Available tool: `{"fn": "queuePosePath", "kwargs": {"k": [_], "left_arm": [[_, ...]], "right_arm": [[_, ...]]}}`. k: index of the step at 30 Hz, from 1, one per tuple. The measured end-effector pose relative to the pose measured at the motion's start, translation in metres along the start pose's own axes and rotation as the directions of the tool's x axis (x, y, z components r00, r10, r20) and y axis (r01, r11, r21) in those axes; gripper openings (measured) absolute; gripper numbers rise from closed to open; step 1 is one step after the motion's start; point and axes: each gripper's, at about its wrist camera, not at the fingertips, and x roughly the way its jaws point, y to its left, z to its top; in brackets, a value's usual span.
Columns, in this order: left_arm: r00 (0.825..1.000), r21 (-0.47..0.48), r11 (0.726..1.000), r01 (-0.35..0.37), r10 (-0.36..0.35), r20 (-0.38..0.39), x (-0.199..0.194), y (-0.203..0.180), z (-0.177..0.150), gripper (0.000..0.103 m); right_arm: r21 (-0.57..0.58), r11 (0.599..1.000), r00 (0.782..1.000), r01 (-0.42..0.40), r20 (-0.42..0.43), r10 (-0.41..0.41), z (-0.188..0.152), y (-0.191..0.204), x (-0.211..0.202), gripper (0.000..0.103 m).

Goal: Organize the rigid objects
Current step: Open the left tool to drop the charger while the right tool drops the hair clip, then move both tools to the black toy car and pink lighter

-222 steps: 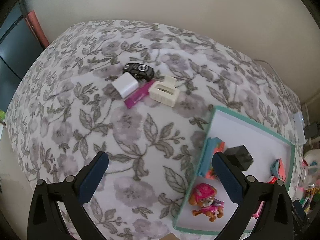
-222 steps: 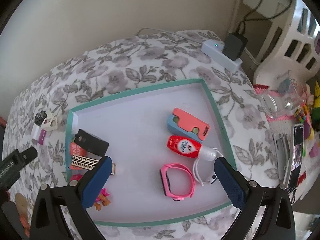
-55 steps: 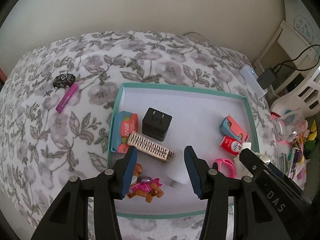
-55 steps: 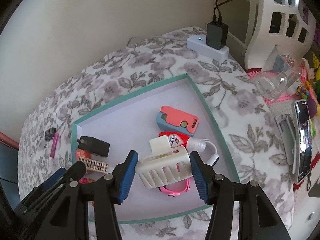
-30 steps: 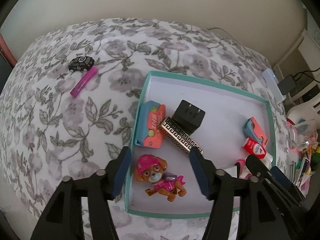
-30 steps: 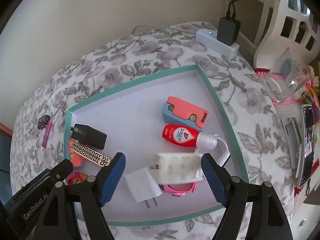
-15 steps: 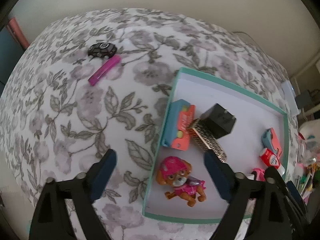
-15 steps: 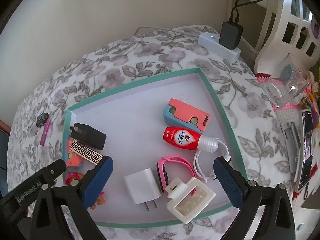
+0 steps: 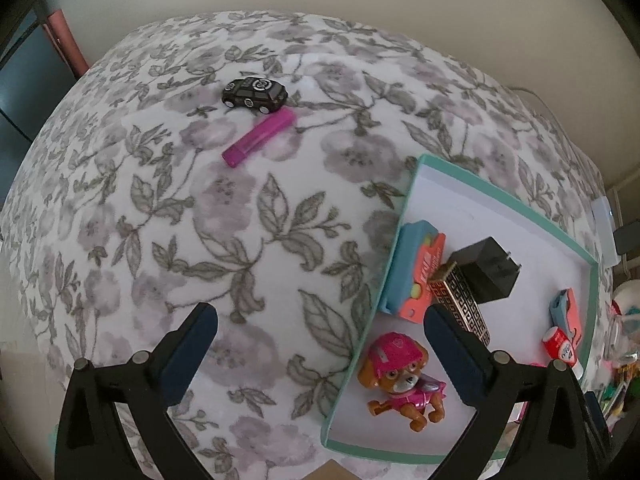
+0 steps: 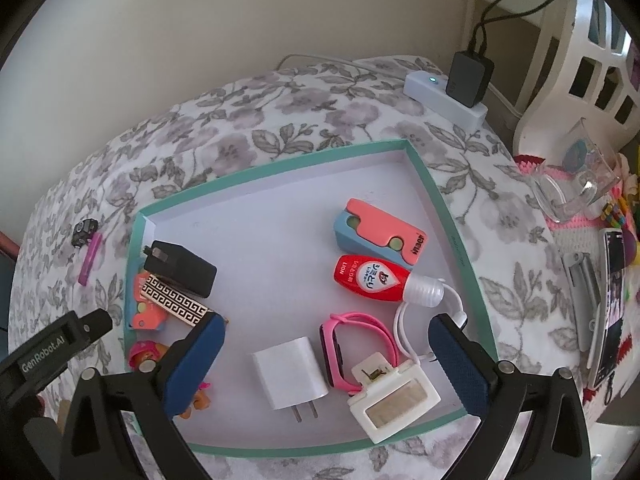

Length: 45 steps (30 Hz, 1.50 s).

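Note:
A small black toy car (image 9: 255, 94) and a magenta tube (image 9: 259, 136) lie on the floral cloth, far ahead of my left gripper (image 9: 320, 316). Its jaws are opening, with nothing between them, above the cloth beside the teal tray's left rim (image 9: 404, 240). My right gripper (image 10: 326, 324) hangs open over the near side of the tray (image 10: 280, 170). Below it lie a white charger (image 10: 290, 372), a pink watch band (image 10: 360, 344) and a white slotted holder (image 10: 394, 398). The tray also holds a red bottle (image 10: 370, 278), a black adapter (image 10: 180, 268) and a pup toy (image 9: 402, 380).
A white power strip (image 10: 448, 94) with a black plug sits at the cloth's far right corner. To the right of the tray are a clear glass (image 10: 576, 184), a phone (image 10: 612, 304) and a white slatted basket (image 10: 592, 60). A wall runs behind.
The right gripper opened and let go of the white holder, which now lies in the tray's near right corner. The left jaws widened and its view swung left, towards the car and tube.

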Motion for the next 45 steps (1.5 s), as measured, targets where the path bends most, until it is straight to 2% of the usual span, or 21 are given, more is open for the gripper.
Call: {"fn": "queuePosePath", "kwargs": {"k": [18, 25, 36, 39, 45], "left_arm": [[0.995, -0.034, 0.997, -0.07, 0.072, 0.065, -0.02, 0.041, 0.018, 0.103], [0.991, -0.063, 0.994, -0.089, 0.095, 0.092, -0.028, 0.066, 0.027, 0.103], [0.991, -0.117, 0.99, -0.076, 0.088, 0.096, -0.031, 0.104, 0.036, 0.103], [0.99, -0.146, 0.985, -0.091, 0.105, 0.095, -0.031, 0.119, 0.038, 0.103], [0.986, -0.184, 0.979, -0.089, 0.113, 0.125, -0.037, 0.146, 0.04, 0.103]], "right_arm": [[-0.08, 0.995, 0.995, -0.066, 0.071, 0.071, -0.004, 0.04, -0.025, 0.103], [-0.117, 0.989, 0.992, -0.093, 0.073, 0.102, -0.006, 0.058, -0.028, 0.103], [-0.196, 0.969, 0.983, -0.153, 0.074, 0.17, -0.011, 0.097, -0.036, 0.103], [-0.223, 0.961, 0.979, -0.166, 0.081, 0.188, -0.012, 0.11, -0.039, 0.103], [-0.266, 0.942, 0.968, -0.203, 0.092, 0.234, -0.011, 0.137, -0.047, 0.103]]}}
